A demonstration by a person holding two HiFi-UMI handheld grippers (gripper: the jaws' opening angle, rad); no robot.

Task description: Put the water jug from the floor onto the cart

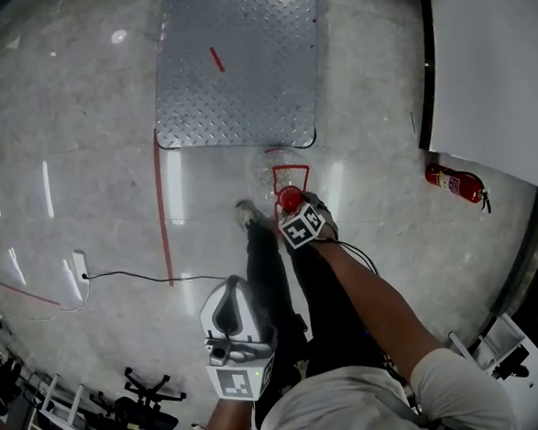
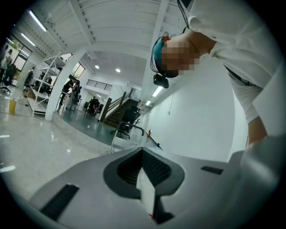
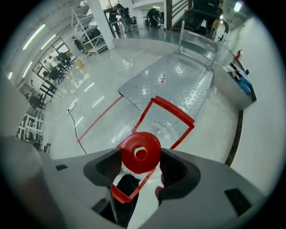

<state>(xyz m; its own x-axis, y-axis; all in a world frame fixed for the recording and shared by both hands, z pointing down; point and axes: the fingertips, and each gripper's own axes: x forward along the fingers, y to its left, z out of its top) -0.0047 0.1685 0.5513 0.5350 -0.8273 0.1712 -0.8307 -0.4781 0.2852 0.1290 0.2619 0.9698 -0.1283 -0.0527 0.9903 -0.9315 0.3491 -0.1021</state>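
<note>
The clear water jug stands on the floor just in front of the cart, a low diamond-plate platform. It has a red carry handle and a red cap. My right gripper points straight down onto it. In the right gripper view the cap fills the gap between the jaws of that gripper, touching both sides. The cart lies beyond the jug body. My left gripper hangs near my body, away from the jug, with its jaws together and nothing in them.
A red tape line runs down the floor left of the jug. A power strip with a cable lies further left. A fire extinguisher lies at the right beside a white wall panel. Chairs stand at lower left.
</note>
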